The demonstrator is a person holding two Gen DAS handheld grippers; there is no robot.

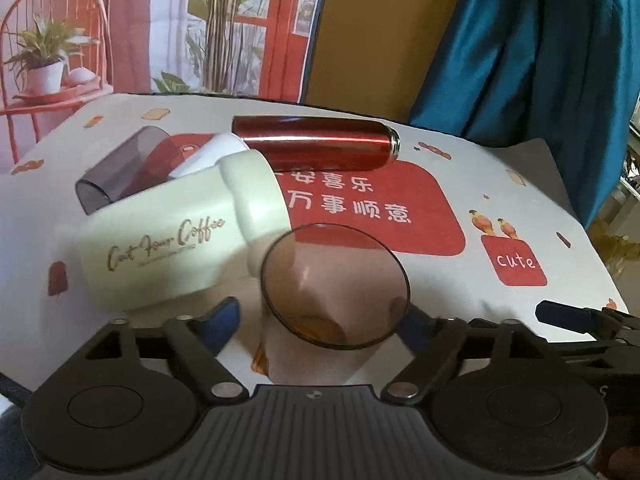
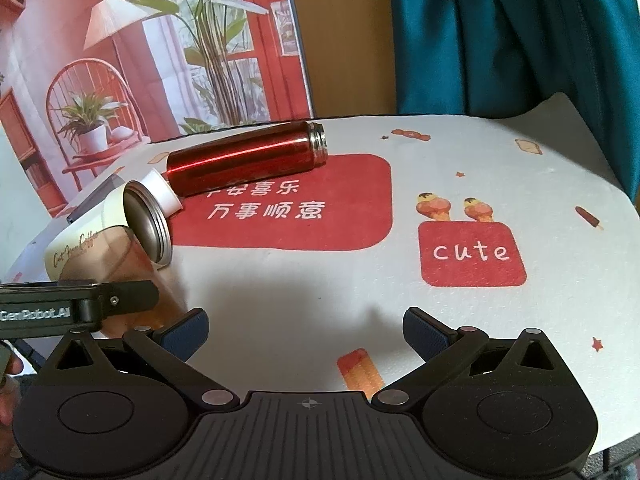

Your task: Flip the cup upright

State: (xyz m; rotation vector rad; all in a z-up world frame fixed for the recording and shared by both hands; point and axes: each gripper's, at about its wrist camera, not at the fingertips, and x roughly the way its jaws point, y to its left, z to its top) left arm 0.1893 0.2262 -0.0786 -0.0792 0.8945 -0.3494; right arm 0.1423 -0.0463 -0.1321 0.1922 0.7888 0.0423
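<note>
the worktop [image 2: 360, 288] wears a white cloth with red patches; a teal curtain [image 2: 520, 32] and printed backdrop [image 2: 160, 60] stand behind. the left gripper [image 1: 320, 316] is clenched on the amber cup [image 1: 332, 288], near the front edge. the right gripper [image 2: 306, 332] hangs released. a red flask [image 2: 244, 160] lies towards the far edge.

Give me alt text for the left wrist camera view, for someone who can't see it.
The left gripper holds a clear brown glass cup between its fingers, mouth toward the camera. Behind it on the patterned tablecloth lie a pale green coffee tumbler and a red flask.
</note>
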